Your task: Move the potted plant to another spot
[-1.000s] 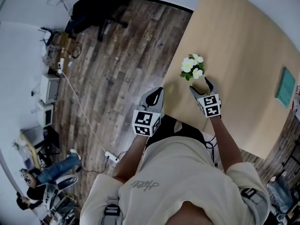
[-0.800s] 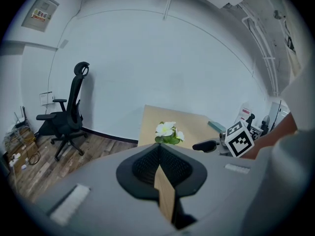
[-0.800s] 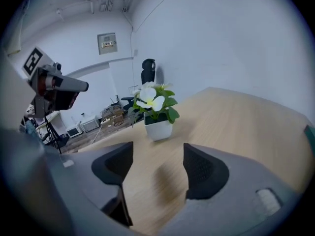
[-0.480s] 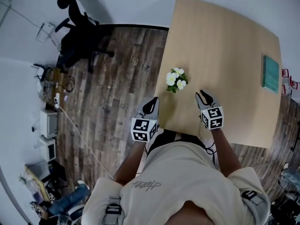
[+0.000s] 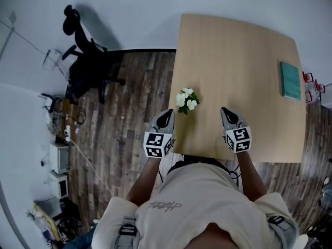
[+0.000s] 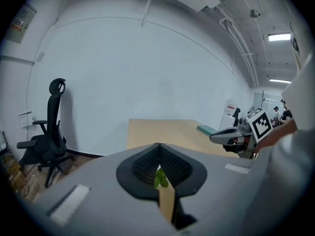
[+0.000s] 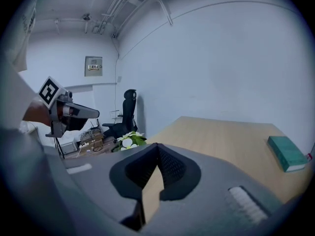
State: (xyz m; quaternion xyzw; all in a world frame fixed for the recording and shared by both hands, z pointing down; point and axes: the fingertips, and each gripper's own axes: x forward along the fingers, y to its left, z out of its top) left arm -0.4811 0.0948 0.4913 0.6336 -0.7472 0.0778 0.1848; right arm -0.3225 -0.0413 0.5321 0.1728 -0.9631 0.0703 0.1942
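The potted plant (image 5: 185, 100), white flowers over green leaves, stands on the wooden table (image 5: 238, 56) near its left front corner. My left gripper (image 5: 166, 114) hangs shut and empty just left of and nearer than the plant, over the table's edge. My right gripper (image 5: 227, 111) is shut on nothing, a hand's width to the plant's right. In the right gripper view the flowers (image 7: 129, 140) show left of the closed jaws (image 7: 157, 146). The left gripper view has a green leaf (image 6: 160, 179) peeping below its closed tips (image 6: 159, 146).
A teal book (image 5: 290, 80) lies at the table's far right edge. A black office chair (image 5: 88, 66) stands on the wood floor to the left, by the white wall. Boxes and cables (image 5: 58, 160) sit along the left wall.
The right gripper's jaws, spread beside the plant a second ago, have closed and drawn back to the right. Both grippers have risen. The plant stays standing on the table.
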